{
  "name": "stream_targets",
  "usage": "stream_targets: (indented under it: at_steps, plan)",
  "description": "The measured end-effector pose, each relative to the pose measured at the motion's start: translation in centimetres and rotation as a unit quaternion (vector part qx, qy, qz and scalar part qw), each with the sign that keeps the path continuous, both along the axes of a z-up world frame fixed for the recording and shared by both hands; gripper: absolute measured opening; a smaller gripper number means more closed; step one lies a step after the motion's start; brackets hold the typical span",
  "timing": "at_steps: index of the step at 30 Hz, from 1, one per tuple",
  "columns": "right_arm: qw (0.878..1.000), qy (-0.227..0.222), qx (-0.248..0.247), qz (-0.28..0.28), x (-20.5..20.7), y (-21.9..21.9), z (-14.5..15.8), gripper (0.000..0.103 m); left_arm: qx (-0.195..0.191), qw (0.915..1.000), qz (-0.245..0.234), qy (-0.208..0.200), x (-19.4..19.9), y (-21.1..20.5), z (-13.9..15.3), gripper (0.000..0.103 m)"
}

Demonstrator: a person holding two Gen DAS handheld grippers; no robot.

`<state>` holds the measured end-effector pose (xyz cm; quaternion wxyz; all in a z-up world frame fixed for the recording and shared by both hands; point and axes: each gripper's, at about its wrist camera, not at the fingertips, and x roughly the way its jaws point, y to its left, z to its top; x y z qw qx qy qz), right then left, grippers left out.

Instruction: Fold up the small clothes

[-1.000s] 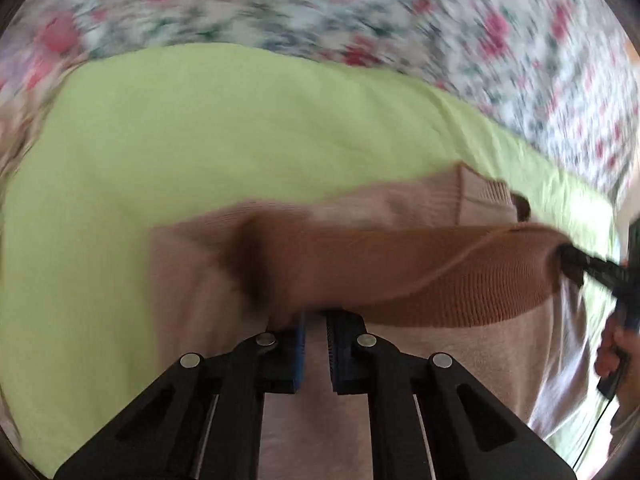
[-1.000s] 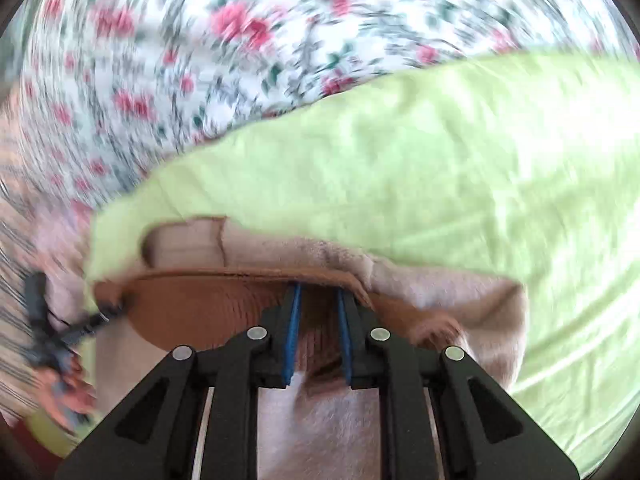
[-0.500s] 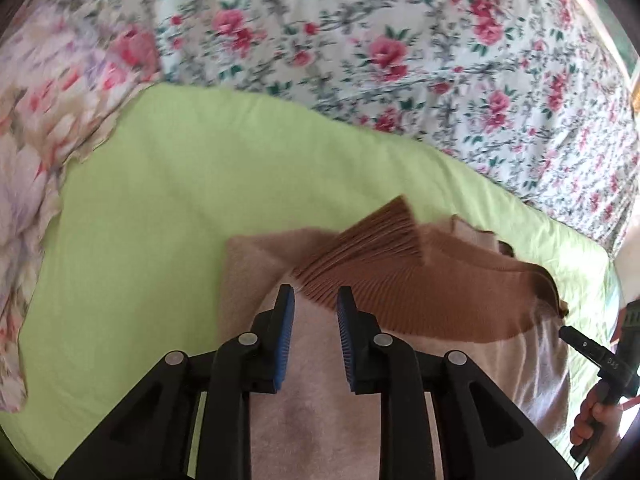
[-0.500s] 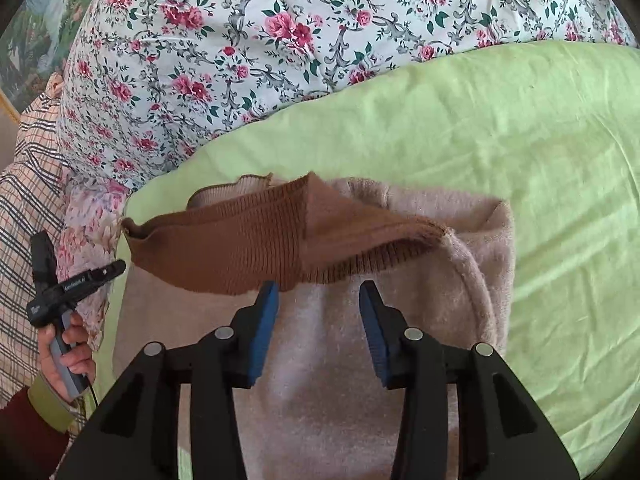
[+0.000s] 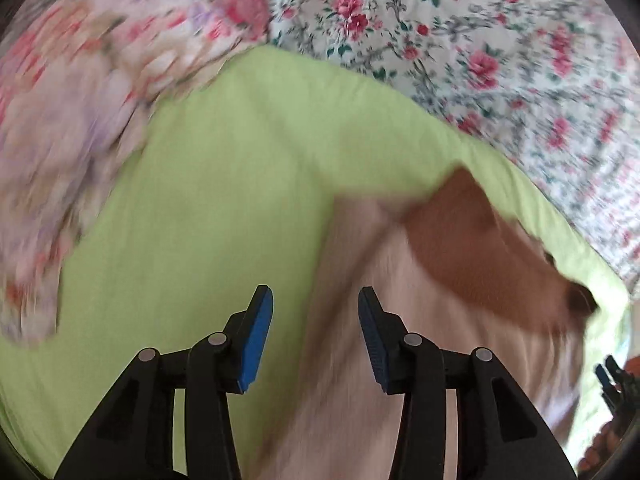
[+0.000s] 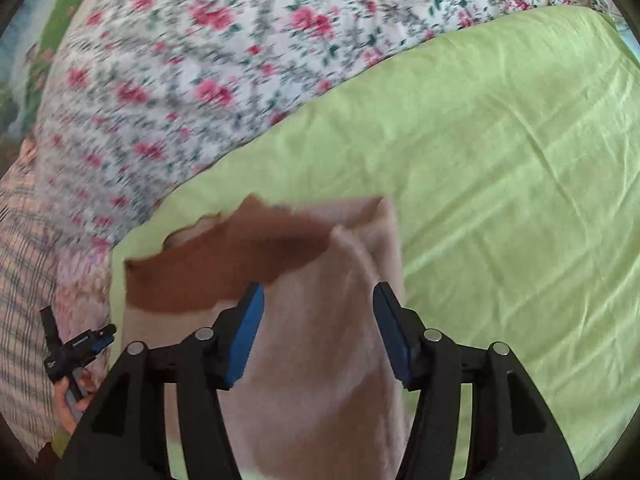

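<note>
A small beige knitted garment with a brown ribbed band lies folded on a lime green sheet. In the right wrist view the same garment shows its brown band folded over its far end. My left gripper hovers over the garment's left edge, its jaws opening with nothing pressed between the blue pads. My right gripper hangs above the garment's right half, jaws opening too, holding nothing. The left gripper and the hand gripping it appear at the lower left of the right wrist view.
A white cover with red roses lies beyond the green sheet. A pale flowered cloth is bunched at the left. A checked cloth sits at the far left of the right wrist view.
Both grippers let go of the brown band, opened and drew back and upward. The band dropped onto the garment's far end. The left wrist view swung left.
</note>
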<state>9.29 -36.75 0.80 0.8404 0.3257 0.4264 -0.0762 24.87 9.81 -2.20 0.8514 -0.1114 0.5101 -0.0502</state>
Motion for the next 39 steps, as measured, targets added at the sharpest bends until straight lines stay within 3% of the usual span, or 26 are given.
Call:
stream_targets:
  at_steps: [7, 14, 23, 33, 35, 37, 38, 39]
  plan:
    - [0.997, 0.019, 0.046, 0.050, -3.8, 6.3, -1.7, 0.058, -0.052, 0.9977, -0.014, 0.041, -11.3, 0.7, -1.4, 0.052]
    - [0.994, 0.038, 0.066, 0.081, -6.2, 10.0, -2.6, 0.059, -0.087, 0.9924, -0.032, 0.081, -16.4, -0.6, -3.8, 0.057]
    - [0.992, 0.046, 0.070, 0.093, -7.9, 11.4, -2.5, 0.059, -0.137, 0.9872, 0.000, 0.082, -15.0, -0.4, -5.7, 0.065]
    - [0.993, 0.046, 0.070, 0.086, -7.7, 10.2, -2.3, 0.064, -0.148, 0.9852, 0.062, 0.061, -10.2, 0.3, -6.8, 0.069]
    - [0.993, 0.048, 0.072, 0.084, -7.5, 9.9, -2.5, 0.064, -0.140, 0.9863, 0.071, 0.052, -9.4, 0.3, -6.6, 0.065]
    - [0.993, 0.047, 0.075, 0.080, -7.2, 9.7, -2.4, 0.064, -0.130, 0.9886, 0.065, 0.037, -8.8, 0.0, -6.0, 0.045]
    - [0.993, 0.046, 0.076, 0.079, -6.9, 9.3, -2.4, 0.064, -0.127, 0.9897, 0.056, 0.033, -8.5, -0.3, -5.8, 0.020]
    - [0.993, 0.043, 0.077, 0.078, -6.6, 9.0, -2.3, 0.064, -0.124, 0.9908, 0.045, 0.030, -8.3, -0.5, -5.4, 0.012]
